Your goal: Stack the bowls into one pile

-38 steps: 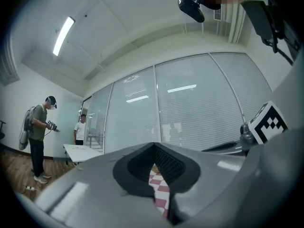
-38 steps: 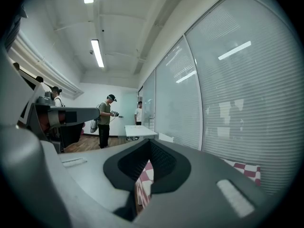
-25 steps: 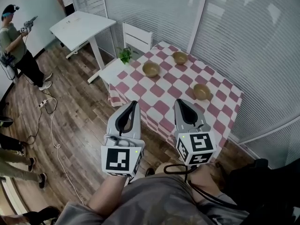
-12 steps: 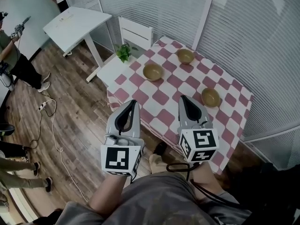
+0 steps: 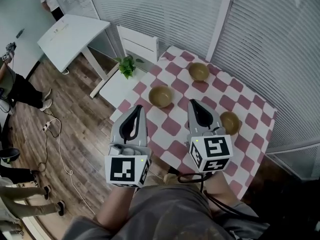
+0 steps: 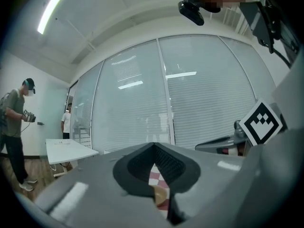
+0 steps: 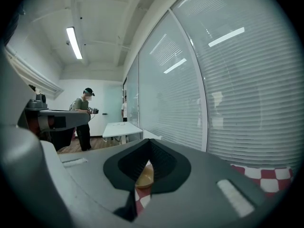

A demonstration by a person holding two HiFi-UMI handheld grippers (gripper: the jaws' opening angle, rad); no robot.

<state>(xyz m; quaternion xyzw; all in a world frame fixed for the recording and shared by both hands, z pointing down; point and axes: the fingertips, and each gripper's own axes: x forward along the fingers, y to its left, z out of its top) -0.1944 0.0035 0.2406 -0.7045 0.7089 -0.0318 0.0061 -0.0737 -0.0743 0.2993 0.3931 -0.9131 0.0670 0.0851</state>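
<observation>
Checked table (image 5: 171, 127) by blinds (image 5: 165, 14) nearer now, three bowls (image 5: 160, 96) (image 5: 199, 71) (image 5: 230, 122) apart; left tongs (image 5: 141, 108), right tongs (image 5: 191, 102) closed, empty.

Three separate bowls (image 5: 161, 96) (image 5: 199, 71) (image 5: 230, 122), upright

In the view from the left gripper (image 6: 154, 144), only a sliver of a bowl (image 6: 160, 194) and a few squares of the checked table (image 6: 154, 178) show in the hollow behind its closed jaws. The right gripper (image 7: 148, 141) hides all but a crescent of a bowl (image 7: 144, 175) the same way, and I cannot tell which bowl either one is. From the head camera both grippers cover stretches of the table's near side, and the people (image 5: 20, 204) at the left edge are cut off.
</observation>
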